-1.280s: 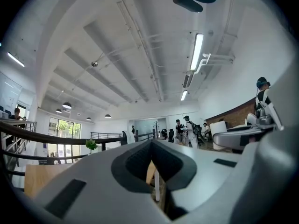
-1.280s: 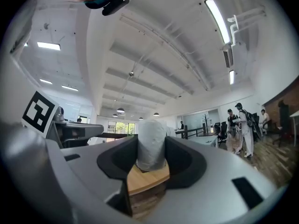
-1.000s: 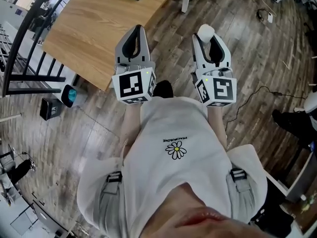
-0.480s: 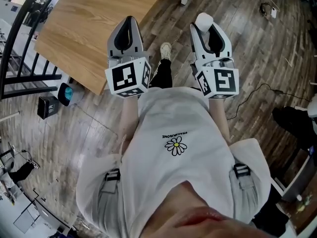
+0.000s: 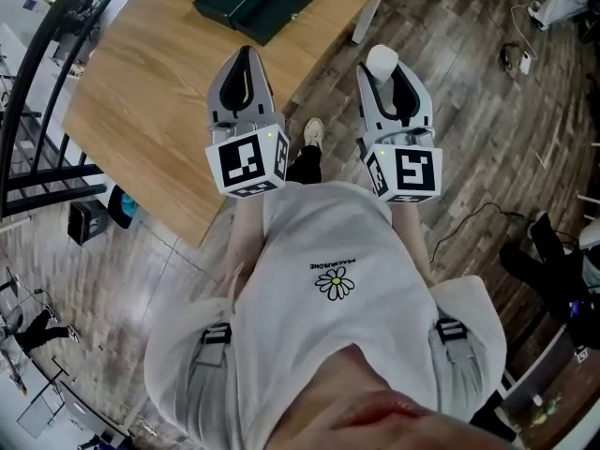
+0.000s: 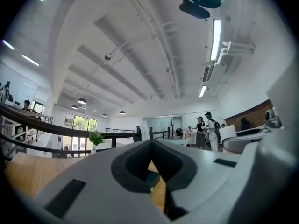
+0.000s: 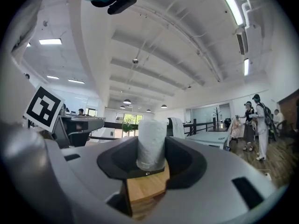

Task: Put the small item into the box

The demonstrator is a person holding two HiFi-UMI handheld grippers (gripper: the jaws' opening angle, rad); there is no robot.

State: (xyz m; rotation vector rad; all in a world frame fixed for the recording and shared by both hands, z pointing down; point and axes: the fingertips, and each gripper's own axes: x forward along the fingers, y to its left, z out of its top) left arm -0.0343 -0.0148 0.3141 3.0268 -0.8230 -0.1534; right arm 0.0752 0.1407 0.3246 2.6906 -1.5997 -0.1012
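A dark green box (image 5: 258, 0) lies open on the far part of the wooden table (image 5: 141, 111). My right gripper (image 5: 387, 71) is held over the floor just right of the table and is shut on a small white roll (image 5: 382, 61), which stands up between the jaws. In the right gripper view the white roll (image 7: 152, 143) fills the gap of the right gripper (image 7: 152, 149). Over the table's near corner my left gripper (image 5: 246, 56) has its jaws together with nothing in them; the left gripper view shows the left gripper (image 6: 150, 143) the same way.
A black railing (image 5: 37, 73) runs along the left of the table. A white table leg (image 5: 368, 15) stands beyond the right gripper. Cables (image 5: 478, 216) lie on the wooden floor at the right. A small black bin (image 5: 86, 221) sits on the floor at the left.
The view has moved forward: the table and the green box show more fully at the top. Both grippers keep their places in front of the person, and the roll stays gripped.
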